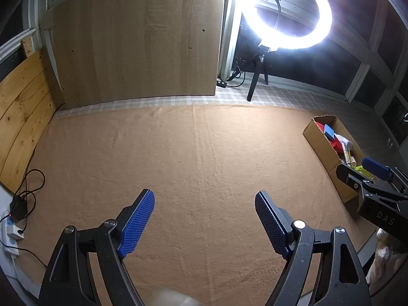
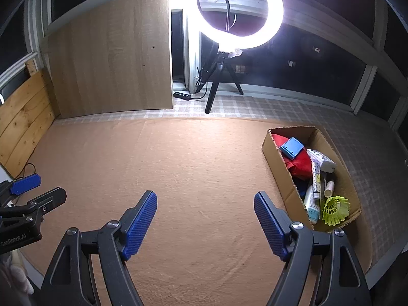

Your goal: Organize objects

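Note:
A cardboard box point(image 2: 274, 163) sits at the right of the tan cloth point(image 2: 191, 168). It holds a blue case point(image 2: 291, 148) on a red bag point(image 2: 295, 164), white tubes point(image 2: 315, 178) and a yellow shuttlecock point(image 2: 335, 210). The box also shows in the left wrist view point(image 1: 322, 148). My left gripper point(image 1: 204, 219) is open and empty over bare cloth. My right gripper point(image 2: 205, 220) is open and empty, left of the box. Each gripper shows at the edge of the other's view.
A lit ring light on a tripod point(image 2: 216, 86) stands at the back. A wooden panel point(image 2: 112, 56) leans at the back left. A power strip with cables point(image 1: 12, 229) lies at the far left. Checked cloth point(image 2: 280, 109) borders the tan cloth.

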`<state>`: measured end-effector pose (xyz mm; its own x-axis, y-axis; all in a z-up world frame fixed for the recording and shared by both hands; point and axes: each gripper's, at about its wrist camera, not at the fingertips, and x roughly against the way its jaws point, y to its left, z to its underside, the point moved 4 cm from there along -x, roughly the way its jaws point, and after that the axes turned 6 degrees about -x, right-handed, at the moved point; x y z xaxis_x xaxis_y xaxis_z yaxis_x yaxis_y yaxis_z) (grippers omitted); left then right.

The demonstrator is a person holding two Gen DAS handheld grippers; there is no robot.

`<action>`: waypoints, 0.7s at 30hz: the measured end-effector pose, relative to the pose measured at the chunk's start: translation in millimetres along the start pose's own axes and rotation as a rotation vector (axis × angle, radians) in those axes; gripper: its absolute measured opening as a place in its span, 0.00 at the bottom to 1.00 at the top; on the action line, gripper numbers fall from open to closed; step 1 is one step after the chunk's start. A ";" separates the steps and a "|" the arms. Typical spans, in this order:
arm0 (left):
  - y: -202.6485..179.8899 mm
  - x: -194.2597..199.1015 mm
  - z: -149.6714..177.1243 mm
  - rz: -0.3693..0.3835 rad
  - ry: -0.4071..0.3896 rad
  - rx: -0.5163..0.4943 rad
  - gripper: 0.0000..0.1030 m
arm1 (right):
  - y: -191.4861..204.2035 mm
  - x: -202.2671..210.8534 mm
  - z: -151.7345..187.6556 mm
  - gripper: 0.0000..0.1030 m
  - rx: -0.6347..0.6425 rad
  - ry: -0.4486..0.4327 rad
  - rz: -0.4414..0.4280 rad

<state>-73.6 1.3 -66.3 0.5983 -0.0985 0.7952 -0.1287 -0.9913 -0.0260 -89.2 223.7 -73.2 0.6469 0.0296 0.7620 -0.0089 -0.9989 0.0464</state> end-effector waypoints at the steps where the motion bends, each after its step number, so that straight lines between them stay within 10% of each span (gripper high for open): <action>1: -1.1 -0.1 -0.6 0.002 0.000 -0.002 0.82 | -0.2 -0.3 -0.4 0.73 0.000 0.000 0.000; 21: -1.9 -2.4 -1.2 0.005 0.000 -0.008 0.82 | 3.8 -4.1 1.6 0.73 0.003 0.009 0.002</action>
<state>-75.7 3.5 -67.4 0.5973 -0.1038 0.7953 -0.1382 -0.9901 -0.0255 -90.6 219.8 -77.2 0.6402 0.0284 0.7677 -0.0077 -0.9990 0.0434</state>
